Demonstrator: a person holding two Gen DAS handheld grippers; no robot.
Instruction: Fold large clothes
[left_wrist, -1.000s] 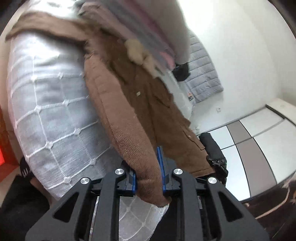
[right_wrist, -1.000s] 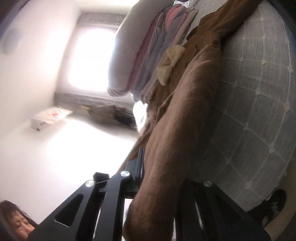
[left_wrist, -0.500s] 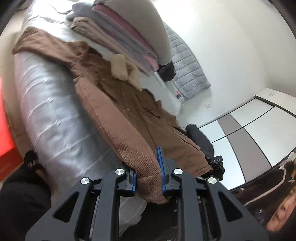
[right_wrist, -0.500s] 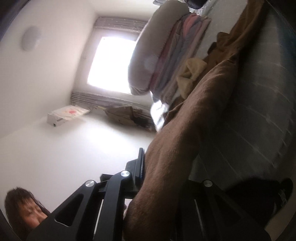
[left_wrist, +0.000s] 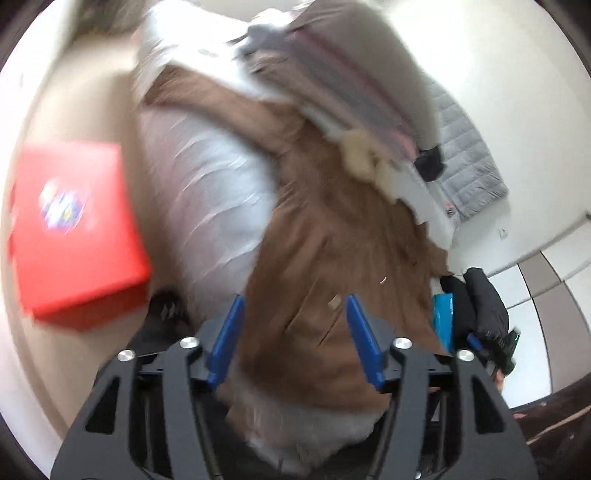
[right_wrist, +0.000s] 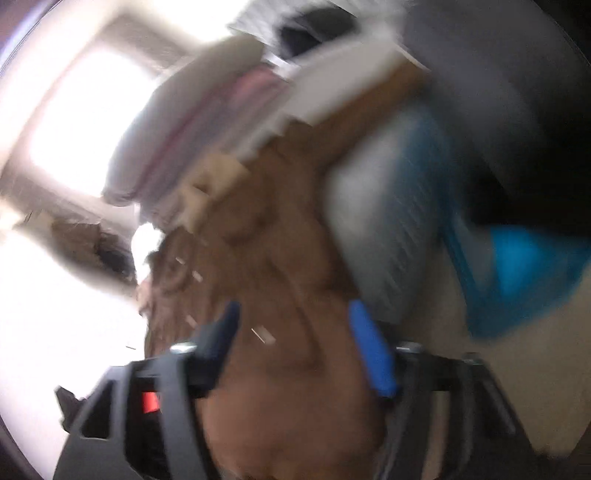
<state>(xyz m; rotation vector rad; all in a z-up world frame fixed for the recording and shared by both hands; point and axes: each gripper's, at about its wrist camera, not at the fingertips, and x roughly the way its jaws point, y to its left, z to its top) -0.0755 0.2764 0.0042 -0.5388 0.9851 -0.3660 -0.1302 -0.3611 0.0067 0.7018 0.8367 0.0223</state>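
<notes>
A large brown coat (left_wrist: 332, 251) lies spread lengthwise on the white quilted bed (left_wrist: 207, 192), with a cream fur trim (left_wrist: 364, 164) near its collar. My left gripper (left_wrist: 293, 314) hovers over the coat's near end, its jaws opening, the blue pads (left_wrist: 227, 332) apart from the cloth below them. In the blurred right wrist view the same coat (right_wrist: 266, 288) fills the middle. My right gripper (right_wrist: 293, 321) hangs above it with jaws opening wide and nothing pinched between them.
A stack of folded clothes (left_wrist: 354, 85) sits at the far side of the bed under a grey pillow. A red box (left_wrist: 74, 229) lies on the floor at left. A black garment (left_wrist: 484, 299) and a wardrobe stand at right. A blue basket (right_wrist: 517, 273) shows beside the bed.
Both grippers have let go of the brown coat edge and their jaws have spread. The coat now lies flat on the bed. Both cameras swung and tilted, blurring the views.
</notes>
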